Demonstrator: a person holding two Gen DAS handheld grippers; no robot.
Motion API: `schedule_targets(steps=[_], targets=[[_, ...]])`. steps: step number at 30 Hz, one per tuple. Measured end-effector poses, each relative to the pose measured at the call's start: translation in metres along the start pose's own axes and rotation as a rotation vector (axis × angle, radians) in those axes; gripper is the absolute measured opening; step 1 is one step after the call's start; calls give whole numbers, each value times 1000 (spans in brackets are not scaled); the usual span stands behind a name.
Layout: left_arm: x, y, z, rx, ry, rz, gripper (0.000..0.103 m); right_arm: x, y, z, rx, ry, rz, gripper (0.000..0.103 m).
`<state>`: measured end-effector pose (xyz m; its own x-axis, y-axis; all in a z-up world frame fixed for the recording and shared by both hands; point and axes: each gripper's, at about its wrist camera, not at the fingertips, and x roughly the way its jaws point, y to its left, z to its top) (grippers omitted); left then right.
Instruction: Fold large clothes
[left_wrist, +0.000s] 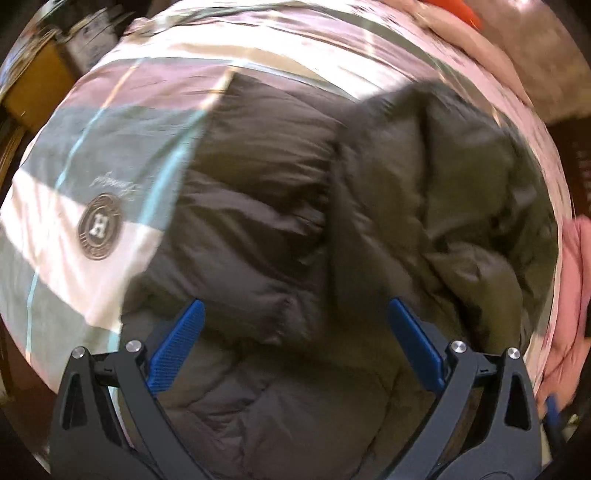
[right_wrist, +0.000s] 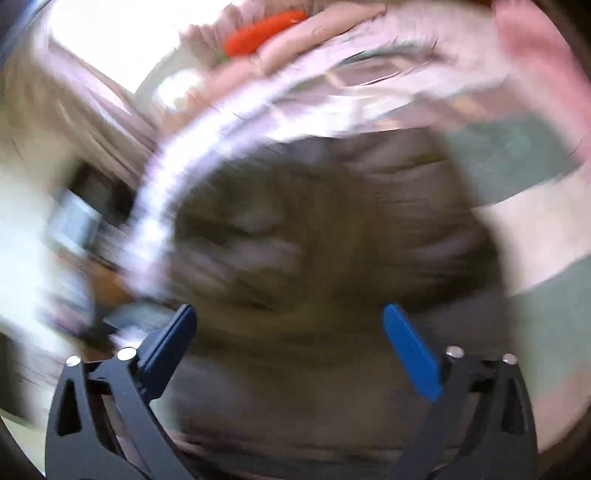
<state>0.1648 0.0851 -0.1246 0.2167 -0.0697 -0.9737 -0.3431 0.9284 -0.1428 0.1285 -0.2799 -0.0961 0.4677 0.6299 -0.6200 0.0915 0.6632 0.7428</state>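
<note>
A dark olive-brown puffer jacket (left_wrist: 280, 206) lies spread on a bed with a pink, grey and white striped cover (left_wrist: 88, 155). One part of it (left_wrist: 436, 177) is folded over on the right side. My left gripper (left_wrist: 295, 306) is open and empty, just above the jacket's lower part. The right wrist view is heavily blurred. It shows the same jacket (right_wrist: 325, 236) under my right gripper (right_wrist: 290, 312), which is open and empty.
A round "H" emblem (left_wrist: 99, 227) is printed on the cover left of the jacket. Pink fabric (left_wrist: 576, 295) lies at the right edge. An orange-red object (right_wrist: 264, 31) sits at the head of the bed. Boxes (left_wrist: 33, 92) stand at the far left.
</note>
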Motion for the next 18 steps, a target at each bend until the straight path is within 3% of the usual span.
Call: schedule_targets(steps=[3, 6, 8, 9, 10, 11, 13, 14, 16, 17, 18], targets=[[9, -13, -4, 15, 25, 15, 100, 70, 3, 5, 218, 190, 166, 102], [16, -20, -3, 35, 43, 8, 101, 137, -10, 1, 370, 327, 142, 102], [18, -21, -2, 51, 32, 34, 101, 162, -31, -2, 469, 270, 101, 100], [18, -21, -2, 52, 29, 39, 101, 166, -40, 0, 469, 229, 81, 85], [18, -20, 0, 52, 27, 42, 101, 166, -44, 1, 431, 210, 31, 65], [19, -18, 1, 50, 29, 44, 101, 165, -45, 1, 380, 199, -1, 32], [19, -11, 5, 32, 33, 49, 100, 153, -34, 3, 280, 165, -22, 17], [19, -6, 8, 15, 31, 50, 100, 141, -17, 7, 169, 126, -59, 15], [14, 8, 14, -44, 21, 45, 100, 114, 28, 10, -113, 3, -172, 14], [12, 15, 16, -72, 15, 39, 100, 92, 65, 0, -348, -100, -270, 14], [9, 23, 18, -102, 6, 33, 100, 77, 87, -13, -495, -162, -319, 14]])
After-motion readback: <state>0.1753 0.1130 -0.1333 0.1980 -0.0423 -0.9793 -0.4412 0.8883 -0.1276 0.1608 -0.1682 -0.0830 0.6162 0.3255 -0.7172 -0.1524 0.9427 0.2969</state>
